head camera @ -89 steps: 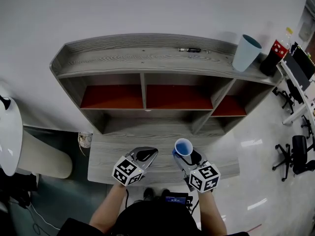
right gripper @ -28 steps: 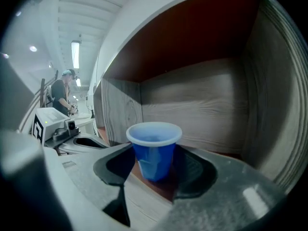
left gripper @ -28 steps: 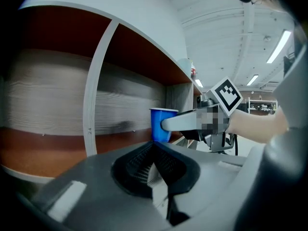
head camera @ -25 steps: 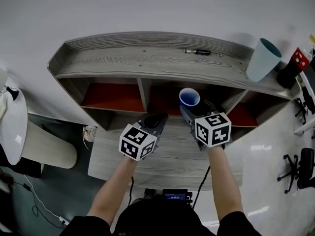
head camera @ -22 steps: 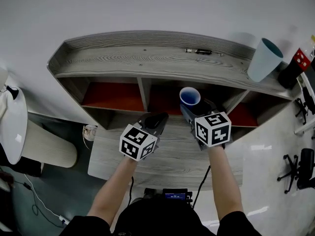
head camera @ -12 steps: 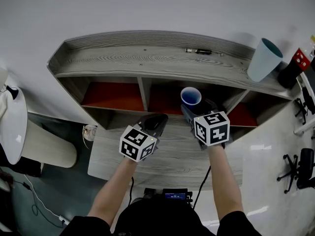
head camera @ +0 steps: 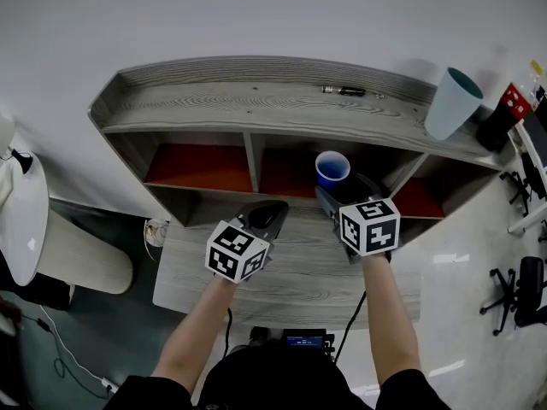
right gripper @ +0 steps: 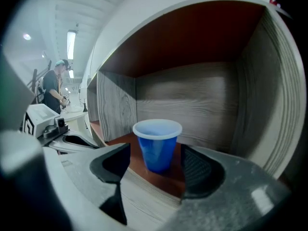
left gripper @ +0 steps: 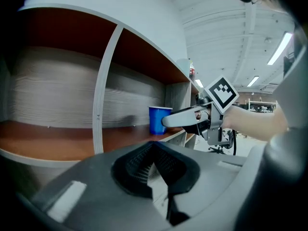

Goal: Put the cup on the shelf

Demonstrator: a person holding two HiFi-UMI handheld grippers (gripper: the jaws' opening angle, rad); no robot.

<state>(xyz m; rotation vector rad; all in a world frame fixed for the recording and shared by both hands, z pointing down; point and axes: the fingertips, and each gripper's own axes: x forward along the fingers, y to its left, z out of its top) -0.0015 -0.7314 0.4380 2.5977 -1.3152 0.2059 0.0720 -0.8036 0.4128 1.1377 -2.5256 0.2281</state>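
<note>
The right claw [right gripper: 154, 154] has just opened, releasing the cup [right gripper: 157, 147].

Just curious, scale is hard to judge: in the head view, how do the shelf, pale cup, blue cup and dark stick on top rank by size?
1. shelf
2. pale cup
3. blue cup; it stands lower, farther from the camera, so the real gap is unsure
4. dark stick

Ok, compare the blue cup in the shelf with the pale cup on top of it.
Colour: the blue cup is deep blue; the pale cup is whitish outside and teal inside. Size: the pale cup looks bigger than the blue cup. Place: the blue cup stands in the middle compartment of the shelf; the pale cup stands on its top, at the right end. Both stand mouth up.
</note>
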